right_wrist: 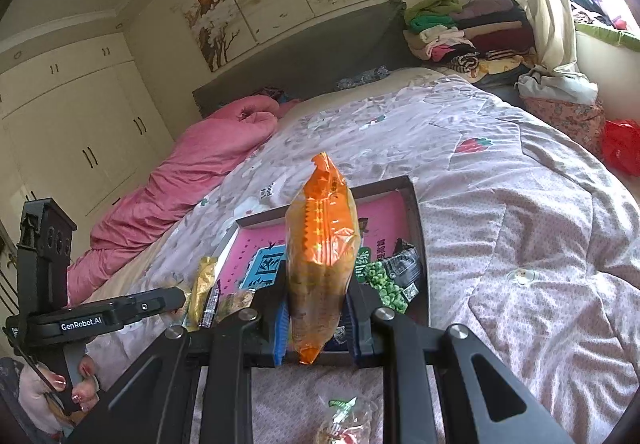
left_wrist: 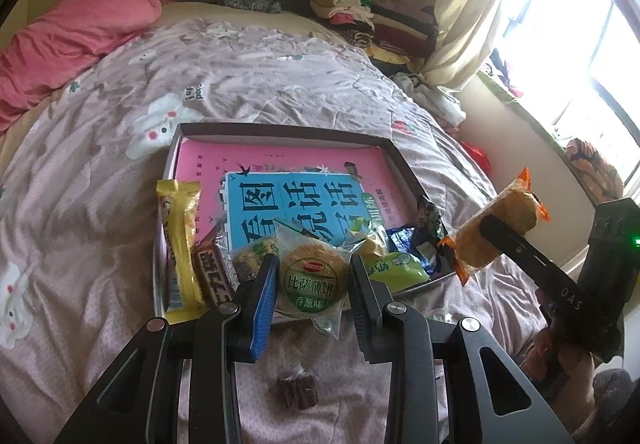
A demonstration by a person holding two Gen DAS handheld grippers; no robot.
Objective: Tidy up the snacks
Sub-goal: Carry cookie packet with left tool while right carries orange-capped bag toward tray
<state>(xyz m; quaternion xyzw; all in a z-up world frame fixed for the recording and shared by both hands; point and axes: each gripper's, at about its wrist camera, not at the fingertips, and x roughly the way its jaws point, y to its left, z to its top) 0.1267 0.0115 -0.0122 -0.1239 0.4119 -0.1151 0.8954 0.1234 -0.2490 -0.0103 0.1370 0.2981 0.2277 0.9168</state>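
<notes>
My left gripper (left_wrist: 314,284) is shut on a round biscuit packet with a green label (left_wrist: 312,278), held over the near edge of a dark shallow box (left_wrist: 280,131) on the bed. The box has a pink and blue sheet on its floor. Along its near side lie a yellow bar (left_wrist: 180,244), a brown bar (left_wrist: 212,276), a green pea packet (left_wrist: 396,264) and a blue packet (left_wrist: 404,240). My right gripper (right_wrist: 318,308) is shut on an upright orange snack packet (right_wrist: 322,244), raised to the right of the box (right_wrist: 416,211). The left wrist view shows that orange packet (left_wrist: 496,228) too.
A small brown wrapped snack (left_wrist: 298,392) lies on the quilt below my left gripper. Another clear packet (right_wrist: 340,420) lies under my right gripper. A pink duvet (left_wrist: 72,39) is bunched at the far left, and folded clothes (left_wrist: 372,19) are stacked by the window.
</notes>
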